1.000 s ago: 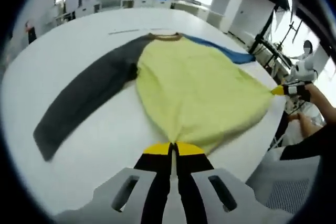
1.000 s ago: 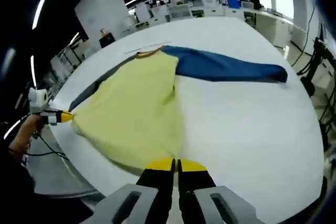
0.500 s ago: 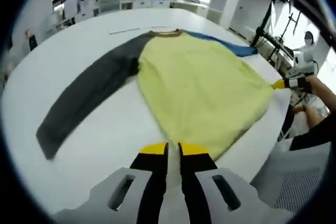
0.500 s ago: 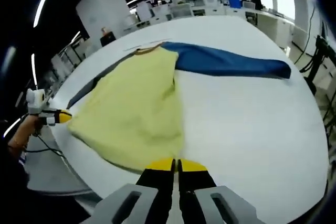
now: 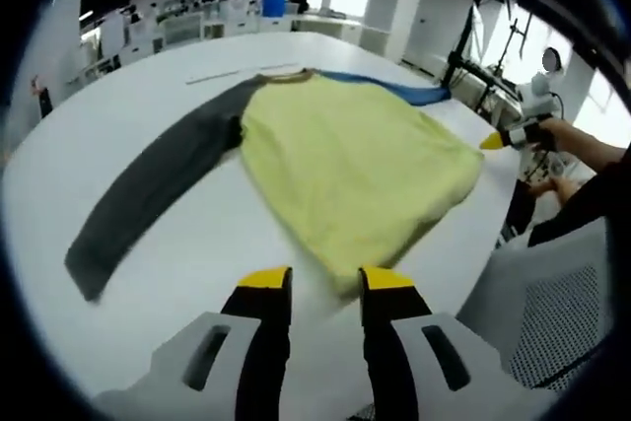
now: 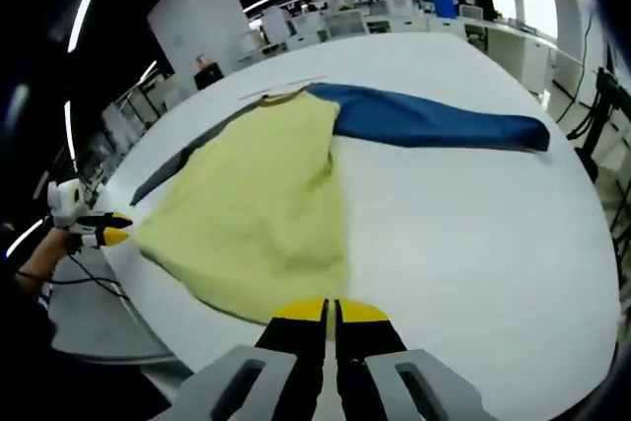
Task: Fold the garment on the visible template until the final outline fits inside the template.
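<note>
Garment lies spread flat on the white counter, yellow body in the middle, grey sleeve one way and blue sleeve the other. The left tool has just let go of the hem, its jaws now spread apart. The right tool is pressed together at the hem's other corner; whether it pinches cloth I cannot tell. Smoothing looks done; folding has yet to start.

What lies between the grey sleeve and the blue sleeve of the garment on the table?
The yellow body of the garment lies between the grey sleeve and the blue sleeve; the right gripper view shows both sleeves spread away from it.
</note>
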Motion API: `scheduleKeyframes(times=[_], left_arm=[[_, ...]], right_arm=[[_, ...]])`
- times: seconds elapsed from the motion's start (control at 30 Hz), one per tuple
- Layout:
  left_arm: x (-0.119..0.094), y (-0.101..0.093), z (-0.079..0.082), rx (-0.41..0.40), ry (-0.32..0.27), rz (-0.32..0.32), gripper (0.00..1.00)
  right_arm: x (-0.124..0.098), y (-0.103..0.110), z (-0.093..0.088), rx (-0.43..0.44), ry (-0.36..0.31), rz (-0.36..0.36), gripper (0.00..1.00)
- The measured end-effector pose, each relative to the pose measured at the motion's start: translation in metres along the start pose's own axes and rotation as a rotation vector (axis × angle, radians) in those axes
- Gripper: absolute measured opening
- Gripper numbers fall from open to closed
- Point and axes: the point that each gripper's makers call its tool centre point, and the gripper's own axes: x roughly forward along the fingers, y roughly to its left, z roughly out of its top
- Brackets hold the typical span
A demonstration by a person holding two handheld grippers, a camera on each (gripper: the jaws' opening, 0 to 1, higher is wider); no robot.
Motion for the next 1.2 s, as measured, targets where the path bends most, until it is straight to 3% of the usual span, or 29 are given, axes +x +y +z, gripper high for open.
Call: scheduleKeyframes(times=[0.07, 0.37, 0.5, 0.6, 0.7, 0.83, 1.17, 1.2], left_arm=[[0.003, -0.003, -0.005, -0.001, 0.002, -0.030, 0.23], [0.015, -0.007, -0.021, 0.033, 0.045, -0.046, 0.20], [0.020, -0.008, -0.017, 0.002, 0.018, -0.061, 0.15], [0.024, -0.008, -0.017, -0.007, 0.008, -0.063, 0.10], [0.025, -0.009, -0.017, -0.034, 0.001, -0.068, 0.05], [0.024, -0.008, -0.017, -0.067, -0.009, -0.065, 0.02], [0.011, -0.012, -0.013, -0.107, 0.001, -0.071, 0.01], [0.008, -0.013, -0.012, -0.139, 0.004, -0.072, 0.01]], right_arm=[[-0.001, 0.000, 0.000, 0.004, -0.001, 0.000, 0.00], [0.000, 0.001, -0.001, 0.002, -0.001, 0.007, 0.00], [0.002, 0.000, -0.002, -0.066, 0.020, -0.016, 0.00], [0.005, 0.000, -0.007, -0.106, 0.056, -0.023, 0.07], [0.009, 0.002, -0.013, -0.086, 0.083, -0.013, 0.11], [0.010, 0.003, -0.017, -0.088, 0.093, -0.012, 0.02], [0.000, 0.007, -0.006, -0.052, 0.056, 0.014, 0.00], [-0.005, 0.009, -0.003, -0.038, 0.049, 0.023, 0.00]])
